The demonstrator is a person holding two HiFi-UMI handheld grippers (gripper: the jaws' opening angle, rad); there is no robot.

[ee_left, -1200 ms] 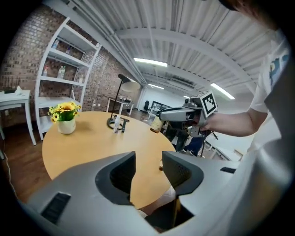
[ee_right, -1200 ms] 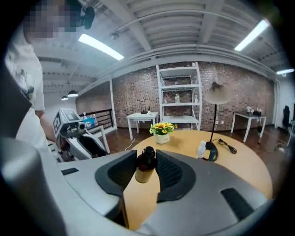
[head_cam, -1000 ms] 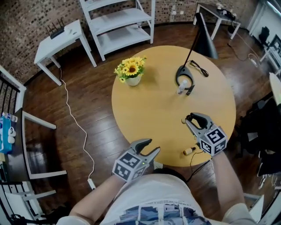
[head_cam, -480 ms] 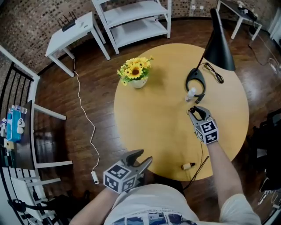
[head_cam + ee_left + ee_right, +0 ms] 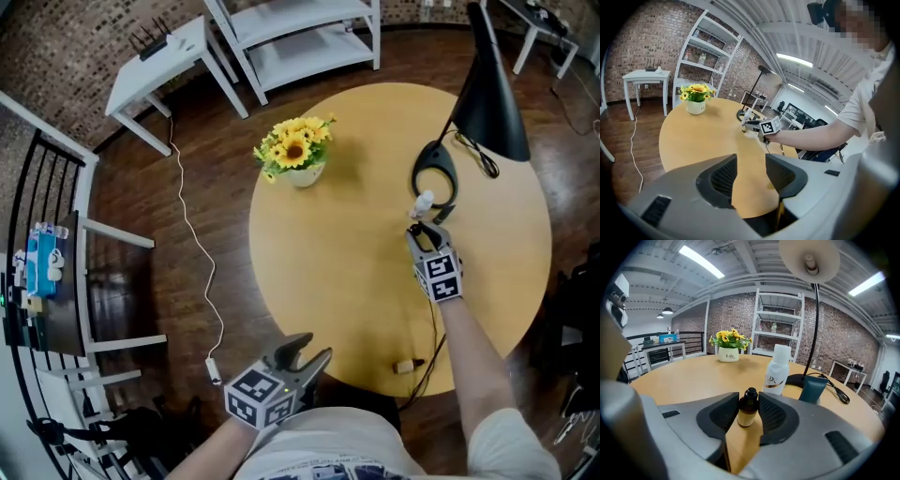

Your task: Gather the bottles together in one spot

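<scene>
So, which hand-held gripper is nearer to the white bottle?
Right. The right hand-held gripper, gripping a small brown bottle, is close to the white bottle; the left hand-held gripper is off the table's near edge.

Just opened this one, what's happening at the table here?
A person is working at a round table with a gripper in each hand. The right gripper is clamped on a small brown bottle, held upright just in front of a white bottle by the lamp base. The left gripper is open and empty near the table's edge. What looks like another small bottle lies by the near edge.
</scene>
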